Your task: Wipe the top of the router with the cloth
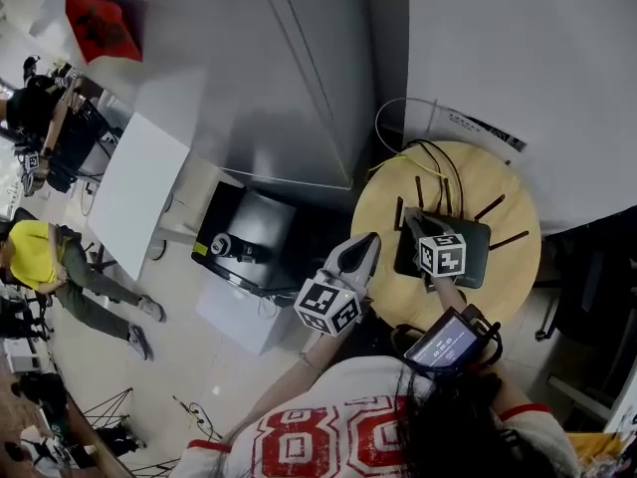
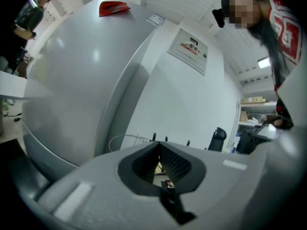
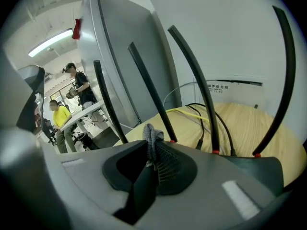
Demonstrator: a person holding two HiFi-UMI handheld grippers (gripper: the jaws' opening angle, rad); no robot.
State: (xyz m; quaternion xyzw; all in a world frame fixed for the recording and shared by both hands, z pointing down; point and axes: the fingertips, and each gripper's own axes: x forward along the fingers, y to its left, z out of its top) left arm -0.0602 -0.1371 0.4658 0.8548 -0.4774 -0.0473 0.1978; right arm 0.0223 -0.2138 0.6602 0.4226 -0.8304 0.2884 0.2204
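Closest in, the right gripper (image 3: 152, 151) has its jaws clamped on a small grey woven cloth (image 3: 150, 134), and a bunched tuft of the cloth pokes up past the jaw tips. In the head view this gripper (image 1: 411, 219) lies over the left part of the flat black plastic router (image 1: 471, 259). No view shows whether the cloth touches the router's top. Just beyond the jaws, the router's thin black antennas (image 3: 190, 80) stand upright and fan outward, with the dark casing (image 3: 261, 170) low at the right. The router sits on a round light-wood table (image 3: 261, 123). A yellow cable (image 3: 191, 112) and black cables (image 3: 217, 121) run across the wood behind it.

The left gripper (image 2: 158, 150) has its ribbed jaws closed tip to tip, with nothing held between them. From above, the left gripper (image 1: 370, 239) hangs at the table's left rim (image 1: 381, 205), apart from the router. Past the table stands a large grey metal cabinet (image 1: 289, 78) with a red patch (image 1: 100, 25) near its top. Far left on the floor, a person in a yellow shirt (image 1: 32, 255) is beside a white desk (image 1: 134, 192).
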